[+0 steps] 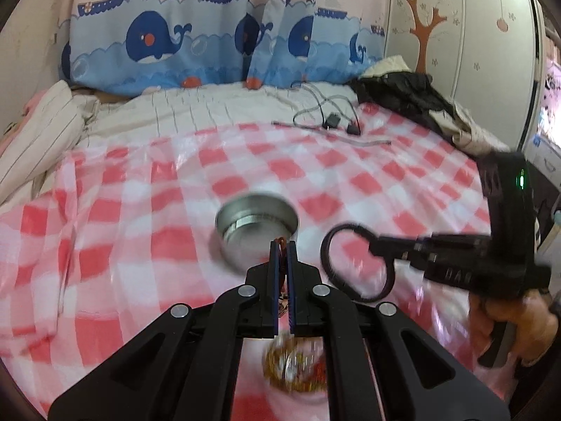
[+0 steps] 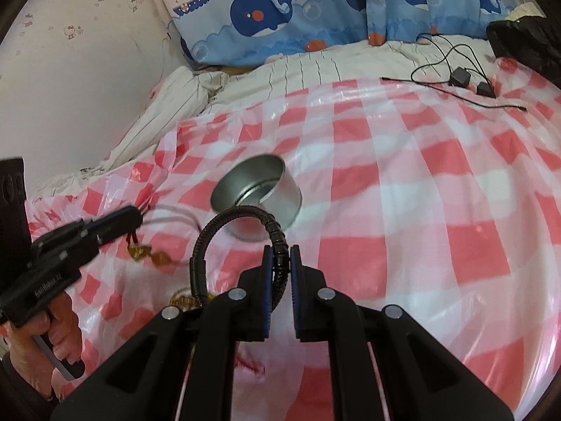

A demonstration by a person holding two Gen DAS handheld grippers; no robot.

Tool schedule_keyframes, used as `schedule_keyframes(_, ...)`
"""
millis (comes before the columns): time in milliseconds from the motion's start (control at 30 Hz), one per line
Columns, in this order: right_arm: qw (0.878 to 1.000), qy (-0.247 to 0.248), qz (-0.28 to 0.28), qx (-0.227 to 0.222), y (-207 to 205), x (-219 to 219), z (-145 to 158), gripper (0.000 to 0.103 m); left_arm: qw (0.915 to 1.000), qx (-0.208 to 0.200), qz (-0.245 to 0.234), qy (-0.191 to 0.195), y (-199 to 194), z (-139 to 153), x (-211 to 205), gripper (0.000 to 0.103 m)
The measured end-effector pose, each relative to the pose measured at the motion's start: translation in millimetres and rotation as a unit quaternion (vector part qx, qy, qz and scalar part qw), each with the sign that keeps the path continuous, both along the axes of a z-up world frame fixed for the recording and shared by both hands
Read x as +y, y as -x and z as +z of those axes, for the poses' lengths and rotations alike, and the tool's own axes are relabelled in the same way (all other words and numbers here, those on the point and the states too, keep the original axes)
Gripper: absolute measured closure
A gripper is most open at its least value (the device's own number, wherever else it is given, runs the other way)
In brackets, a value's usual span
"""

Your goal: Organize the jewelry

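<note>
Gripping a black ribbed bracelet at frame centre, the right gripper is clamped narrow on it — the loop arcs before the round silver tin. At left, the left gripper pinches a red cord with amber beads.

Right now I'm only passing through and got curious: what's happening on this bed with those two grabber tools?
A person is sorting jewelry with a handheld gripper in each hand, over a red-checked plastic sheet. The right gripper is shut on a black ring-shaped bracelet, held up beside a round metal tin, which is open. The left gripper is shut on a corded piece with amber beads dangling. Another beaded piece lies on the sheet, blurred.
</note>
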State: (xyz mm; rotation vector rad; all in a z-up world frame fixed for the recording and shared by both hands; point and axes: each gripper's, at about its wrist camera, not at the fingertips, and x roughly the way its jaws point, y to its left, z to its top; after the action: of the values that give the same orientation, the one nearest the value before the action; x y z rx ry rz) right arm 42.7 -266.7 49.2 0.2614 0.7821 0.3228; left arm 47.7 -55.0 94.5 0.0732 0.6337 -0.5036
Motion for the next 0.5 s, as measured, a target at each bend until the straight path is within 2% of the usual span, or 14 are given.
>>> schedule_keyframes(200, 1.0, 0.013, -0.01, -0.016, -22, -5, 11, 0.093, 0.9997, -0.005, -0.001, 0.022, -39, 8, -18, 0.1)
schedule_keyframes(300, 0.999, 0.03, -0.01, -0.021, -39, -3, 14, 0.093, 0.9992, 0.027, 0.015, 0.024, -70, -12, -21, 0.099)
schedule_keyframes(367, 0.999, 0.043, -0.007, -0.023, -50, 2, 14, 0.093, 0.9966, 0.073, 0.04, -0.004, -97, -38, -23, 0.098)
schedule_keyframes(433, 0.998, 0.052, -0.002, -0.02, -61, 8, 12, 0.093, 0.9933, 0.098, 0.058, -0.02, -109, -52, -18, 0.098)
schedule_keyframes(500, 0.998, 0.061, 0.004, -0.02, -69, 16, 11, 0.093, 0.993, 0.094, 0.07, -0.009, -107, -51, -7, 0.093)
